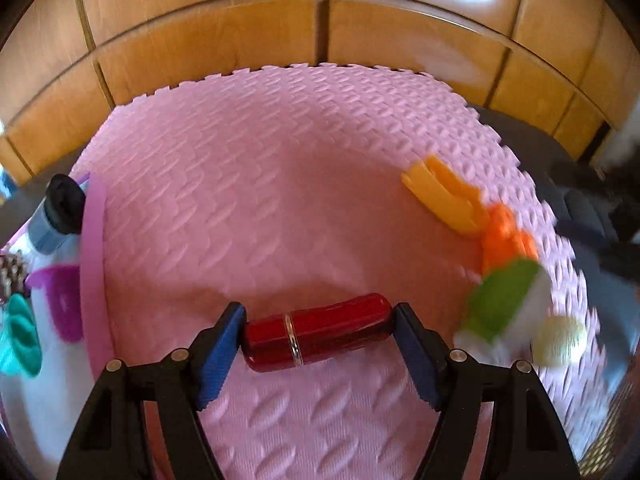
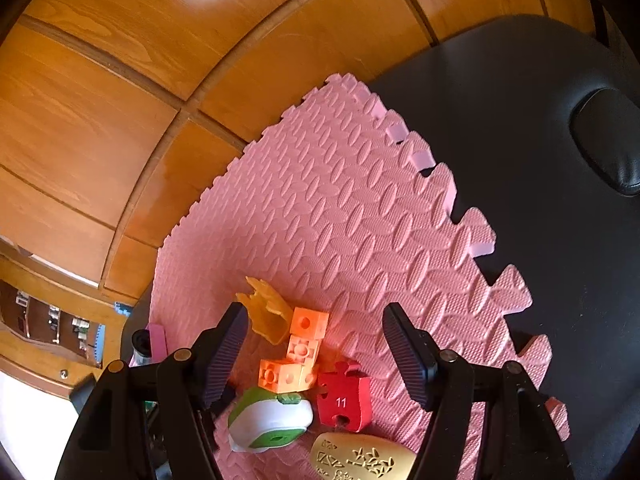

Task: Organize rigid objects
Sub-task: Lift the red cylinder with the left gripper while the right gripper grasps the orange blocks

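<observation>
My left gripper [image 1: 318,334] is shut on a glossy red cylinder with a silver ring [image 1: 318,330], held crosswise above the pink foam mat [image 1: 248,184]. To its right lie a yellow piece [image 1: 444,196], orange blocks [image 1: 508,240], a green-and-white gadget [image 1: 506,300] and a pale round thing [image 1: 560,340], all blurred. My right gripper [image 2: 316,340] is open and empty above the yellow piece [image 2: 266,314], orange cube chain [image 2: 296,360], green-and-white gadget [image 2: 270,418], red puzzle piece marked 11 [image 2: 344,398] and a gold embossed oval [image 2: 362,456].
A pink-rimmed tray [image 1: 92,272] at the left holds a bottle with a black cap [image 1: 60,208], a purple cup [image 1: 60,300] and a teal item [image 1: 20,336]. Wooden panels [image 1: 224,40] stand behind the mat. A black leather surface [image 2: 520,140] lies right of the mat.
</observation>
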`<control>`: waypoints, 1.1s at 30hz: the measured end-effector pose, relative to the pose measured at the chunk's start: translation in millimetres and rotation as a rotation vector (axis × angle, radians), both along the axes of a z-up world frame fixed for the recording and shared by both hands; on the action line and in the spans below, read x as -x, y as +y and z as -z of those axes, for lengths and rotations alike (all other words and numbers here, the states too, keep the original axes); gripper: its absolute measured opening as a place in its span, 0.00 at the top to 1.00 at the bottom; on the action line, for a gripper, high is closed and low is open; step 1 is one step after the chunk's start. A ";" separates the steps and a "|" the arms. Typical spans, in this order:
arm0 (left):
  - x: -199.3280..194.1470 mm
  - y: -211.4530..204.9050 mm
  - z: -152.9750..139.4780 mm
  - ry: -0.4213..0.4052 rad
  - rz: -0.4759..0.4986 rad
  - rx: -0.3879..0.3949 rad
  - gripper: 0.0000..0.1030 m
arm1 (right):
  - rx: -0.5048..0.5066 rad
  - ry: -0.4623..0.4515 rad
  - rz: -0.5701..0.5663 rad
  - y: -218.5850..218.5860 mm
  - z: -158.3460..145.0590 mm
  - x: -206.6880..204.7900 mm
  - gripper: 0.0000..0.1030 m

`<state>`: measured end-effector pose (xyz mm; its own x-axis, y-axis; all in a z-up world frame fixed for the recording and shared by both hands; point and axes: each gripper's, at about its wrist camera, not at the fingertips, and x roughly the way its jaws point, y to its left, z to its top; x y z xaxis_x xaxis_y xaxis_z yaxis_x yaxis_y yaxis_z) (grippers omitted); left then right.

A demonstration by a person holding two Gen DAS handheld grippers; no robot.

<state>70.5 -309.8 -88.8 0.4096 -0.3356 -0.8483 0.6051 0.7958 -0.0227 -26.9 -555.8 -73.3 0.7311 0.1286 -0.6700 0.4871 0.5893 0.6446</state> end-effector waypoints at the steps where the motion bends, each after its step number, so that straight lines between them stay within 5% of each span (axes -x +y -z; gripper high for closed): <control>1: 7.7 4.1 0.3 -0.011 0.009 0.002 0.27 | -0.004 -0.003 -0.012 1.8 0.0 -1.4 0.31; 11: 58.2 19.6 5.3 -0.159 0.110 0.030 0.27 | 0.008 0.006 -0.099 19.4 1.6 -11.8 0.31; 18: 58.2 25.4 11.8 -0.134 0.100 0.060 0.27 | -0.010 -0.063 -0.205 34.9 -7.4 -16.7 0.31; 33: 60.3 27.8 13.7 -0.143 0.101 0.074 0.27 | 0.000 0.003 -0.351 60.6 -3.0 -28.7 0.31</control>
<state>10.2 -282.0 -102.5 0.4852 -0.4407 -0.7552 0.6831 0.7302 0.0127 1.8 -495.2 -70.3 0.6404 0.3723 -0.6718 0.2561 0.7211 0.6437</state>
